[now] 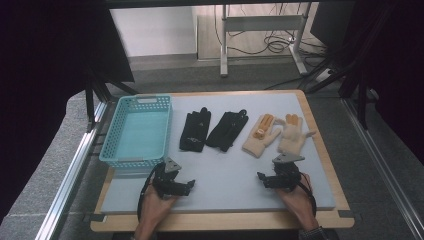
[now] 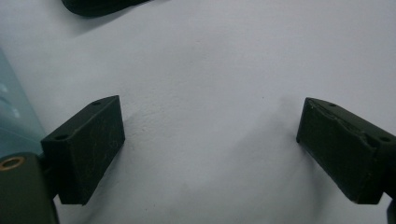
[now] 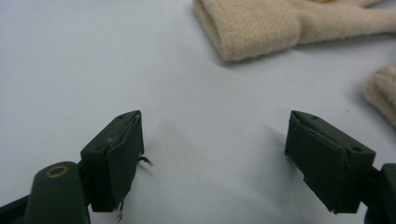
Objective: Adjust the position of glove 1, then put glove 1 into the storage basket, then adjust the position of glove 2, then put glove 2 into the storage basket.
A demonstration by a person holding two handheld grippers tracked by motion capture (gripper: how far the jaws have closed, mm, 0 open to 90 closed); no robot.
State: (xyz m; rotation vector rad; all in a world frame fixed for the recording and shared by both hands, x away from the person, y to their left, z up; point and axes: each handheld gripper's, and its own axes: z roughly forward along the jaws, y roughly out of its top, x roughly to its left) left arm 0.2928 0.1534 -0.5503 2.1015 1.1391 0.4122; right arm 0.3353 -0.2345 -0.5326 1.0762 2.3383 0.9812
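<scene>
Two black gloves (image 1: 194,131) (image 1: 227,130) lie side by side on the mat's middle, and two cream knit gloves (image 1: 261,135) (image 1: 293,134) with orange fingertips lie to their right. My left gripper (image 1: 174,176) rests low over the mat near the front, below the basket's corner, open with nothing between its jaws (image 2: 210,140). A black glove's edge (image 2: 93,5) lies ahead of it. My right gripper (image 1: 281,172) sits just in front of the cream gloves, open and empty (image 3: 212,149). One cream cuff (image 3: 261,25) lies ahead of it, the other (image 3: 383,91) to its right.
A teal plastic basket (image 1: 137,102) stands empty at the mat's left, its wall (image 2: 11,112) close beside my left jaw. The grey-blue mat (image 1: 225,172) covers a wooden table. Metal rails run along both sides, and a desk frame with cables stands beyond.
</scene>
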